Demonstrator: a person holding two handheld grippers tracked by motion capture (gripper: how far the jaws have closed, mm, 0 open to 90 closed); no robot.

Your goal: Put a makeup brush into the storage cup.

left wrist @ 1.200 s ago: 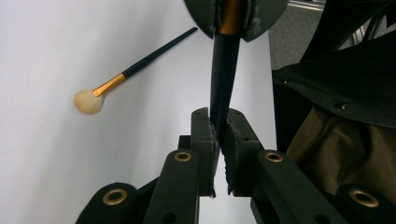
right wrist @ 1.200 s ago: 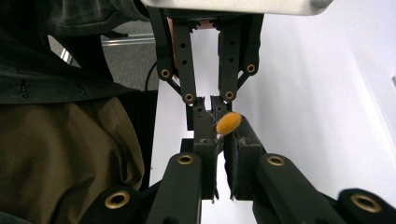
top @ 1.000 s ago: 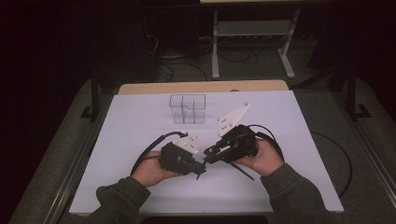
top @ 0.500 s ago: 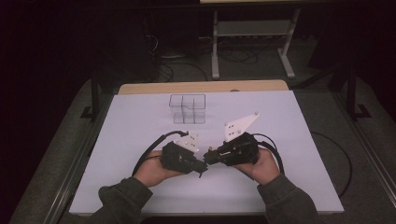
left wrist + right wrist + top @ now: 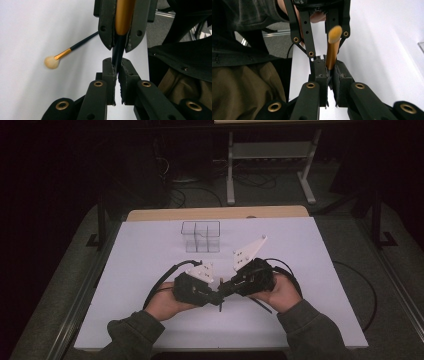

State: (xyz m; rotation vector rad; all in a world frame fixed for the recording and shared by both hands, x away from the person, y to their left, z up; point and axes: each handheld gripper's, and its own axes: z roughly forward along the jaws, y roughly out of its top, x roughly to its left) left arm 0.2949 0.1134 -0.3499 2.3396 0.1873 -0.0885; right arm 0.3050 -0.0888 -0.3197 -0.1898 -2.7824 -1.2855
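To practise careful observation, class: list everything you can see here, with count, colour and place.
held brush: one, black handle, gold ferrule, between both claws.
loose brush: one, black and gold, cream head, lying on the table.
organiser: one, clear, far half of the table.
table: one, white top.
stand: one, grey, on the floor behind.
left claw: black, shut on the handle.
right claw: black, shut on the ferrule.
hands: two, near edge.

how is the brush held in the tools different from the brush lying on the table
The held brush is clamped by both the left tool and right tool; the loose brush lies free on the white table. The held brush's tip looks orange, the loose one's pale and round. Both have gold ferrules and dark handles.
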